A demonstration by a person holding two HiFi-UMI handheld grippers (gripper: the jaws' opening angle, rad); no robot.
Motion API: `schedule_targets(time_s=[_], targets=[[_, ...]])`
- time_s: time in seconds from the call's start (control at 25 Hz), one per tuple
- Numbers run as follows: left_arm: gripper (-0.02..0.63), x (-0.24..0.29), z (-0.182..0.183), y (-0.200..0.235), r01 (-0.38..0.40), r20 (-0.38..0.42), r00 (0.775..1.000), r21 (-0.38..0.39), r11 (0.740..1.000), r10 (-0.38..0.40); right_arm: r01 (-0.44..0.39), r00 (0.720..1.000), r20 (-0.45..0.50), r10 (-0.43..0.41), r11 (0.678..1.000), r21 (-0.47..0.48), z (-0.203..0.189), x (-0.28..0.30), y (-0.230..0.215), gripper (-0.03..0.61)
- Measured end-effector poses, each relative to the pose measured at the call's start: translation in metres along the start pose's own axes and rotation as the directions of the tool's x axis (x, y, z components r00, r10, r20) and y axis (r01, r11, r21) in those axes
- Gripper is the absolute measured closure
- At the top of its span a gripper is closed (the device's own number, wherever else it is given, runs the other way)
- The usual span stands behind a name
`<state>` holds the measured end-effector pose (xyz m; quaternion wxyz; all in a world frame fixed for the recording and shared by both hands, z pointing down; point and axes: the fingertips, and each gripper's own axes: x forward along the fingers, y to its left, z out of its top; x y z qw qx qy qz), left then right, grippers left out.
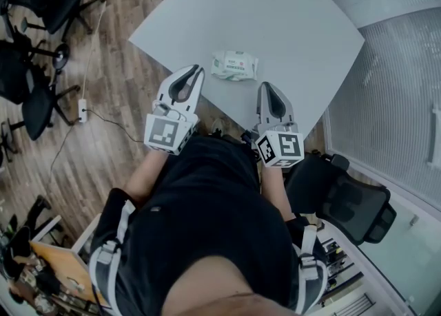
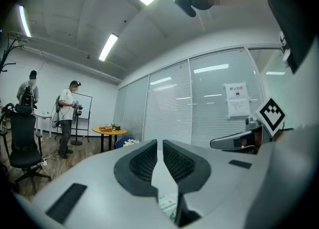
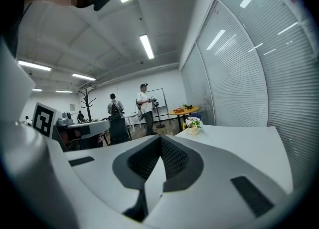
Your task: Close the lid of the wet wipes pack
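Two views are showing the wet wipes pack (image 1: 234, 65). In the head view it is lying flat on the grey table (image 1: 296, 18), ahead of and between the grippers and touching neither. In the left gripper view a green-printed corner is peeking out just under the jaws. Its print is too small to read. The left gripper (image 1: 199, 69) is standing with a narrow slit between its jaws and nothing in it. The right gripper (image 1: 266, 85) is showing its jaws pressed together, empty. Only the right gripper view is taking in a small flower pot (image 3: 193, 126) on the table. Only the left gripper view is catching a paper notice (image 2: 238, 99) on the glass wall, its red heading unreadable.
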<state>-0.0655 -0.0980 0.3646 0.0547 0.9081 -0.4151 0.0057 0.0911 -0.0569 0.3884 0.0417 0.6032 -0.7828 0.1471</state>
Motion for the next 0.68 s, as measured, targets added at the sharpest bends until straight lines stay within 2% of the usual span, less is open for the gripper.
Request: schedule_targets(time_s=[0.68], targets=[[0.561, -0.004, 0.002, -0.003, 0.015, 0.005, 1.0, 0.0, 1.0, -0.015, 0.003, 1.0, -0.003, -0.003, 1.0, -0.004, -0.003, -0.005, 0.008, 0.557]])
